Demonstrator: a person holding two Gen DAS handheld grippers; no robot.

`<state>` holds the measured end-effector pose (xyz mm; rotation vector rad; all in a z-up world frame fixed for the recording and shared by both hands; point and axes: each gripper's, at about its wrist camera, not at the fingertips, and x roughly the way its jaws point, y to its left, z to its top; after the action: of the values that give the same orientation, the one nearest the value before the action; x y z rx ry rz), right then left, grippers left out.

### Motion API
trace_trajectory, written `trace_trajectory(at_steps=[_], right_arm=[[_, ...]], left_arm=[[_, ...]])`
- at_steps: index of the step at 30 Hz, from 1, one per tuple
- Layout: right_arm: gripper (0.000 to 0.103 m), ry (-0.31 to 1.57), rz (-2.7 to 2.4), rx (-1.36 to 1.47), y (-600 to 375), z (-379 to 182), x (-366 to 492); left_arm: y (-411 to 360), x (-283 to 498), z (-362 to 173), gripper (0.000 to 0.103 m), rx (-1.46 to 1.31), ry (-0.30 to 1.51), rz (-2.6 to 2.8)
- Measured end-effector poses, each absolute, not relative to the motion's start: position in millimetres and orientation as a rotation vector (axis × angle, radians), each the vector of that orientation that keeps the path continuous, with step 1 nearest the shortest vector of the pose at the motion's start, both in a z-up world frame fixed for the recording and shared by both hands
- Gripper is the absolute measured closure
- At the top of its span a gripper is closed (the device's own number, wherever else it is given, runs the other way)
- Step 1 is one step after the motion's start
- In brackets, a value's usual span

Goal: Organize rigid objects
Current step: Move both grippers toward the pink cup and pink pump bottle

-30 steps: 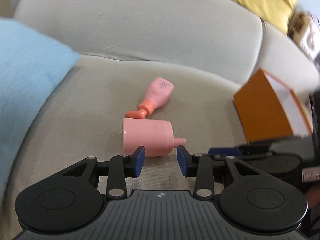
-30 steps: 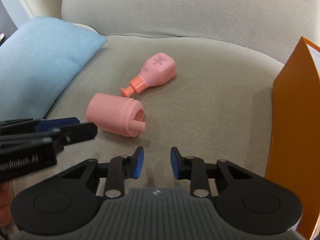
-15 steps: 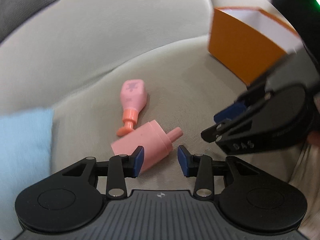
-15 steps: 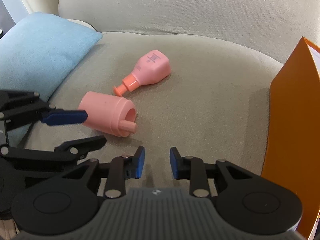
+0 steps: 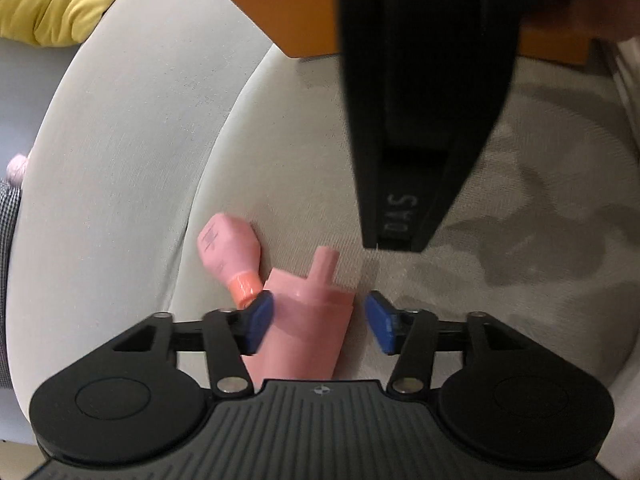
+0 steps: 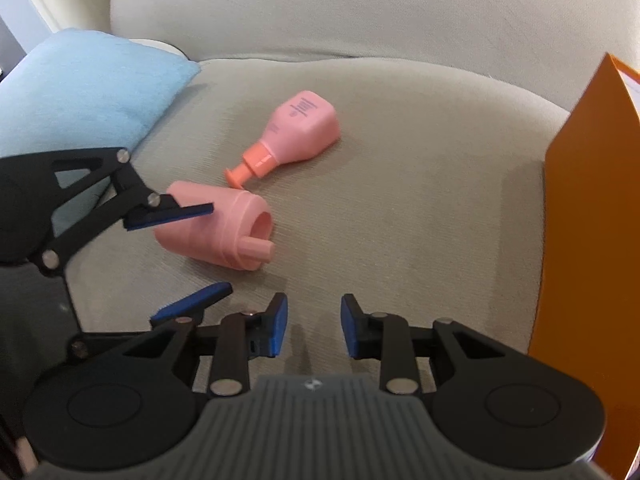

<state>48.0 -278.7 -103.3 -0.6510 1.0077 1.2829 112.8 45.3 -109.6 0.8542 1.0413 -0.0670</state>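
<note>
A pink cylinder (image 6: 216,232) with a short spout lies on its side on the sofa seat. My left gripper (image 5: 320,314) straddles the pink cylinder (image 5: 308,340) from its closed end; its jaws are opening, one above and one below the cylinder in the right wrist view. The pads do not press on it. Behind it lies a pink bottle (image 6: 304,128) with an orange pump; the pink bottle (image 5: 228,248) is on its side. My right gripper (image 6: 314,326) hovers over bare seat near the spout, jaws opening slightly, nothing between them.
An orange box (image 6: 580,220) stands upright at the right edge of the seat. A blue cushion (image 6: 80,92) lies at the left. A yellow cushion (image 5: 60,0) rests on the sofa back. The right gripper (image 5: 394,240) hangs close over the left one.
My left gripper rolled about a quarter turn, dropped in around the pink cylinder, and its jaws widened. The right gripper stayed nearly still.
</note>
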Motion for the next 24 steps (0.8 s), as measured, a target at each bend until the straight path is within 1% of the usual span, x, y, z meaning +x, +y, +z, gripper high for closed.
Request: trace_trajectory(at_steps=[3, 7, 12, 14, 15, 16, 17, 18, 22, 24], right_arm=[[0.067, 1.018, 1.269, -0.651, -280, -105, 52], [0.066, 1.023, 1.253, -0.651, -281, -107, 57], [0.066, 1.020, 1.257, -0.649, -283, -107, 58], [0.066, 1.019, 1.267, -0.647, -283, -106, 57], [0.066, 1.016, 1.271, -0.648, -284, -105, 57], [0.066, 1.010, 1.304, -0.664, -285, -105, 56], [0.066, 1.006, 1.309, -0.668, -285, -104, 55], [0.066, 1.004, 1.313, -0.671, -286, -104, 54], [0.066, 0.980, 1.344, -0.705, -284, -102, 49], [0.066, 0.971, 1.361, -0.720, -281, -100, 49]], left_arm=[[48, 123, -115, 0.041, 0.833, 1.032, -0.008], [51, 126, -112, 0.042, 0.793, 1.027, 0.018], [60, 119, -95, 0.043, 0.671, 1.006, 0.088], [68, 114, -82, 0.045, 0.577, 0.988, 0.140], [72, 111, -75, 0.075, 0.523, 0.974, 0.161], [78, 108, -67, 0.093, 0.459, 0.964, 0.190], [85, 106, -61, 0.092, 0.400, 0.961, 0.224], [92, 103, -56, 0.088, 0.343, 0.952, 0.257], [113, 90, -49, 0.087, 0.171, 0.981, 0.308], [120, 79, -45, 0.085, 0.138, 0.973, 0.278]])
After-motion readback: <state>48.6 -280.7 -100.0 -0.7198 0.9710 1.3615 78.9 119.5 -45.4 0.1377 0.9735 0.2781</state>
